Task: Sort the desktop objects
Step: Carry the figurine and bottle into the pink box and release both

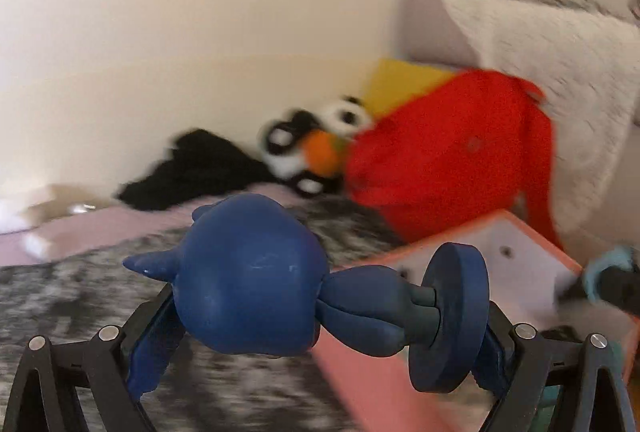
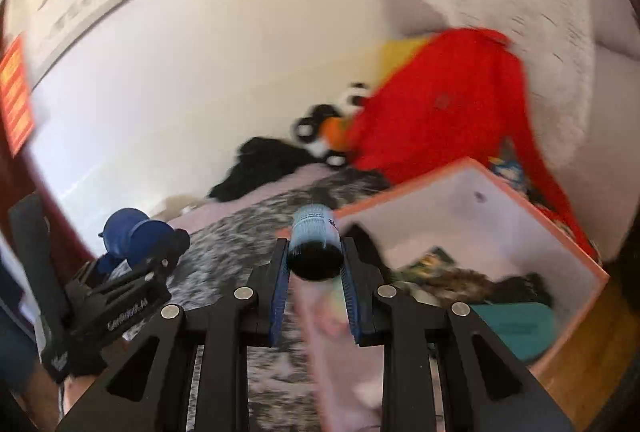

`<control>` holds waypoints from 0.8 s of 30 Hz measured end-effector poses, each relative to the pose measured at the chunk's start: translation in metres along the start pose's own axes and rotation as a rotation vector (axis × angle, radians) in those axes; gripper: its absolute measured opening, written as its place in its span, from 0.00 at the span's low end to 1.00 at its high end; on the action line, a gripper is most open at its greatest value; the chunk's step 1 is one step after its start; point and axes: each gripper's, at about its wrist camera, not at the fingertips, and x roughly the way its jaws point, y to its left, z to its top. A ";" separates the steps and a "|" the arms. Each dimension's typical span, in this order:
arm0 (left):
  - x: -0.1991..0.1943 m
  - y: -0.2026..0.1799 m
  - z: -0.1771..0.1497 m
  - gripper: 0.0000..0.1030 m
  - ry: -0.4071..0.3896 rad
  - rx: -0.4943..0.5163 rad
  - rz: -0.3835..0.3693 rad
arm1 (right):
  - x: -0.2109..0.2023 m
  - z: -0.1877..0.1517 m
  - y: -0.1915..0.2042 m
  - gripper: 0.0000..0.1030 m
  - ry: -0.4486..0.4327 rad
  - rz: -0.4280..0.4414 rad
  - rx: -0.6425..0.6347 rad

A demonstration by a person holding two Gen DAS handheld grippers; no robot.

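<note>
My left gripper (image 1: 320,324) is shut on a dark blue figurine (image 1: 256,280) with a round base (image 1: 452,316), held sideways between the pads above the bed. It also shows at the left of the right wrist view (image 2: 128,236). My right gripper (image 2: 316,272) is shut on a small bottle (image 2: 315,248) with a light blue label and dark contents, held at the near corner of a pink-rimmed white box (image 2: 480,216). The box also shows in the left wrist view (image 1: 512,252), to the right of the figurine. The frames are blurred.
The box holds several items, among them a teal one (image 2: 512,328). A red garment (image 1: 452,152), a panda plush (image 1: 312,148), black cloth (image 1: 200,168), a yellow cushion (image 1: 400,80) and a white pillow (image 1: 560,72) lie beyond on the grey mottled blanket (image 1: 80,296).
</note>
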 end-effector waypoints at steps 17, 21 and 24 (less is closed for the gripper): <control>0.054 -0.097 -0.025 0.99 0.065 0.164 0.033 | -0.005 -0.010 -0.034 0.83 -0.082 -0.282 -0.179; 0.033 -0.101 -0.016 0.99 -0.014 0.184 0.046 | -0.006 -0.011 -0.025 0.87 -0.125 -0.299 -0.223; 0.025 -0.098 -0.011 0.99 -0.029 0.177 0.047 | -0.006 -0.012 -0.021 0.88 -0.134 -0.297 -0.226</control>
